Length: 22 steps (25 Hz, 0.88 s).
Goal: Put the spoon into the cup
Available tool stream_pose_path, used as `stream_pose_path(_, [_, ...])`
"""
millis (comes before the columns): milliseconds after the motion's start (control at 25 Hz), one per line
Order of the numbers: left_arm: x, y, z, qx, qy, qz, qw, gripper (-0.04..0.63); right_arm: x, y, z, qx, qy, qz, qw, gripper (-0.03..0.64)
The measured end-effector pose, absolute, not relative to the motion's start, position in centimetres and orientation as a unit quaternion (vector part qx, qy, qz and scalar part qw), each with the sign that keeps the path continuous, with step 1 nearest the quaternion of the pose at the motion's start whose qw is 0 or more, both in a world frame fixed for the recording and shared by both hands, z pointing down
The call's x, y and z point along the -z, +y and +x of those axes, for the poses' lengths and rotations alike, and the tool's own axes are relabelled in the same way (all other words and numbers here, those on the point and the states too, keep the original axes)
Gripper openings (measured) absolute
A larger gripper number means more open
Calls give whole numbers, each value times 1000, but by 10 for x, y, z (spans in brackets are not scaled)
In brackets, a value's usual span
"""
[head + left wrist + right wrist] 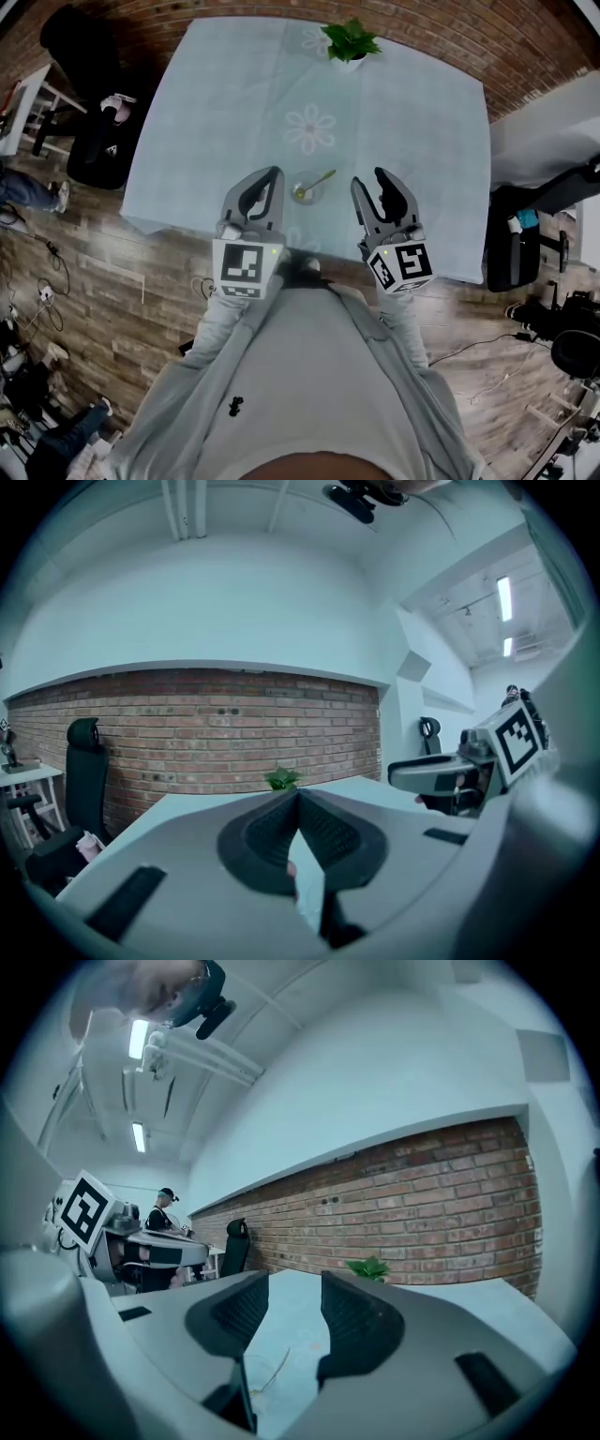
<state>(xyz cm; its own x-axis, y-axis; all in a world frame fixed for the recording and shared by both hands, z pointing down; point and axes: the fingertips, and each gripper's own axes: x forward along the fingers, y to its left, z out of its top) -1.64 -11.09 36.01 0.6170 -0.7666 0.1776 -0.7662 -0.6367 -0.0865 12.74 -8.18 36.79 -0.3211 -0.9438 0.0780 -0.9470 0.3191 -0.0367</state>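
A small clear glass cup (302, 198) stands on the pale blue tablecloth near the table's front edge. A gold spoon (323, 177) rests in it, bowl down, handle leaning out to the upper right. My left gripper (275, 172) hovers just left of the cup, its jaws shut with nothing between them (298, 795). My right gripper (375, 180) hangs to the right of the cup, jaws apart and empty (286, 1290). In the right gripper view the thin spoon handle (274, 1367) shows low between the jaws; the cup itself is barely visible there.
A small potted plant (350, 42) stands at the table's far edge (281, 780) (367, 1267). The tablecloth (234, 112) has a flower print. Black office chairs (94, 141) stand left and right of the table; a brick wall lies behind.
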Motion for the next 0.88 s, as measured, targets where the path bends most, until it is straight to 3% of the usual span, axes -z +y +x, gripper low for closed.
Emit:
stream_pose_path(440, [-343,-110,-6,82,414,-907,20,18,-309,-52,158,30,-794,608,-6,67])
stream_pose_path(880, [-341,-108,-3,80,396,-914,29,18,-317,-32,175,20,-774,633,0,20])
